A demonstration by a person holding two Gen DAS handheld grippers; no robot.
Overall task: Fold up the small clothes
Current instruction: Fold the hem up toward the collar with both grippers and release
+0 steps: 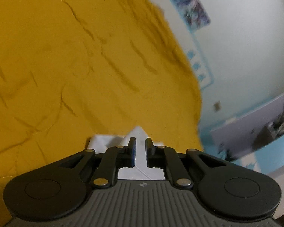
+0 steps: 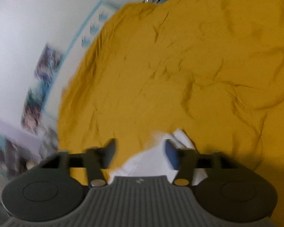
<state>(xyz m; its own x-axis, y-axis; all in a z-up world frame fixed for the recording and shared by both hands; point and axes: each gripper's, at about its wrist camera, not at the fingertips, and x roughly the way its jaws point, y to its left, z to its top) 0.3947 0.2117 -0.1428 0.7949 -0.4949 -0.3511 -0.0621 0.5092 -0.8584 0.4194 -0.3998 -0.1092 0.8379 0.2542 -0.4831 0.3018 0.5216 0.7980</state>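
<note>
Left wrist view: the left hand-held gripper (image 1: pixel 140 152) is hovering low over a mustard-yellow bedspread (image 1: pixel 75 66). Its fingers (image 1: pixel 132 151) are standing nearly together with a narrow slot between them, and a white garment (image 1: pixel 140 168) is showing through that slot and under the finger bases. The cloth is lying in the gap; whether the pads are pressing on it I cannot tell. A folded white corner is sticking out just ahead of the fingertips, resting on the bedspread near its right edge.

Right wrist view: the right hand-held gripper (image 2: pixel 140 151) is standing spread wide, the picture smeared by blur. The white garment (image 2: pixel 147 162) is lying crumpled on the yellow bedspread (image 2: pixel 179 66) beneath the gap, nearer the right finger (image 2: pixel 172 157), whose blue pad is facing inward. The left finger is well clear of the cloth, over bare bedspread. Nothing is pinched.

Surroundings: a pale wall (image 1: pixel 246 37) with blurred posters (image 1: pixel 195 11) is running beside the bed in both views; the bedspread is heavily creased.
</note>
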